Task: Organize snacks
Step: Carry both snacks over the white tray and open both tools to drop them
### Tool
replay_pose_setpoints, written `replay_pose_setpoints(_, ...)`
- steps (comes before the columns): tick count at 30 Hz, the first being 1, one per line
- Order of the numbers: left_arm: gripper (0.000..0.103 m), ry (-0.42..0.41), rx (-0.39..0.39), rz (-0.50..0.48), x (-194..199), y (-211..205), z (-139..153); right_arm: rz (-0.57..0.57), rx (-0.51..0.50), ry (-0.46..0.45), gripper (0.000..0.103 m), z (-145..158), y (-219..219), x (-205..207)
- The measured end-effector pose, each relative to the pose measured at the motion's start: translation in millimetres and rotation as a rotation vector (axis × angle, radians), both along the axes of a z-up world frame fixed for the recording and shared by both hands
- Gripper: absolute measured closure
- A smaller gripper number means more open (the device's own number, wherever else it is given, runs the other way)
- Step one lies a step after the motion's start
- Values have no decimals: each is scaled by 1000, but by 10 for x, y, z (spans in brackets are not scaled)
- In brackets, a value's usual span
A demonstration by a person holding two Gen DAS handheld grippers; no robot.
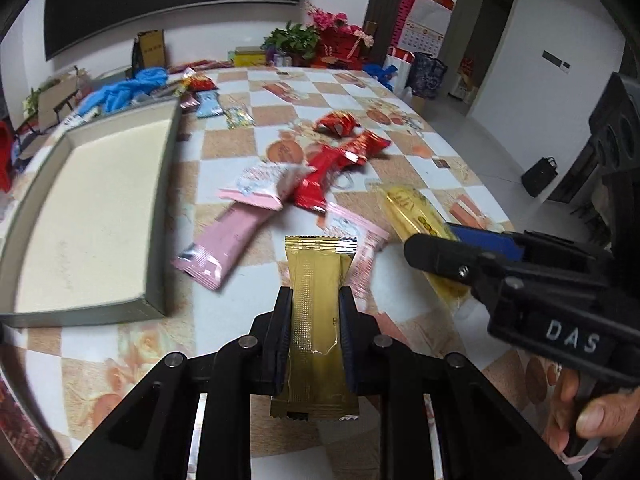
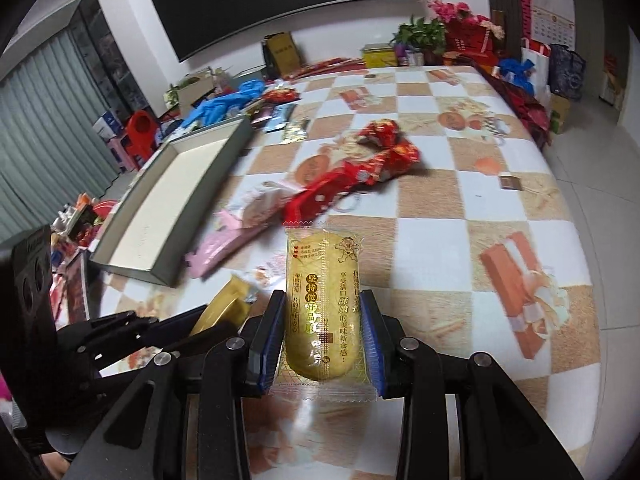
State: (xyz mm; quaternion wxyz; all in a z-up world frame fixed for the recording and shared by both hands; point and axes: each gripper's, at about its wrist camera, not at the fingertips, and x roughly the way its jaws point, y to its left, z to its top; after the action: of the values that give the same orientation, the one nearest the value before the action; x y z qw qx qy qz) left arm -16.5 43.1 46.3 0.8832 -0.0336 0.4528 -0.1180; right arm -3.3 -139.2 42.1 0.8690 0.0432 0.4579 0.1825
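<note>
My left gripper [image 1: 315, 295] is shut on a gold snack bar packet [image 1: 316, 320] and holds it above the table. My right gripper [image 2: 323, 299] is shut on a yellow cake packet [image 2: 325, 300]; the gripper also shows in the left wrist view [image 1: 424, 250] with the yellow cake packet [image 1: 416, 216] under it. The left gripper with the gold packet [image 2: 224, 306] shows at the lower left of the right wrist view. An open, empty grey-rimmed box [image 1: 160, 184] lies to the left, seen too in the right wrist view [image 2: 224, 168]. Pink packets [image 1: 228, 244] and red packets [image 1: 340, 160] lie loose on the table.
The table has a checked orange-and-white cloth [image 2: 460, 240]. Blue gloves [image 1: 124, 90], small packets and boxes sit at the far left edge. Flowers and gift boxes [image 1: 332, 40] stand at the far end. The table's right edge [image 2: 592, 280] drops to a tiled floor.
</note>
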Motion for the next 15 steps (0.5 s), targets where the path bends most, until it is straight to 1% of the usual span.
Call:
replay_pose_setpoints(5,79,-5,8,76,110,255,90,38,4,-24,65,125,170,34)
replay_pose_setpoints(15,79,15,7,193,182,782,90,111,12,-19,65,231,649,166)
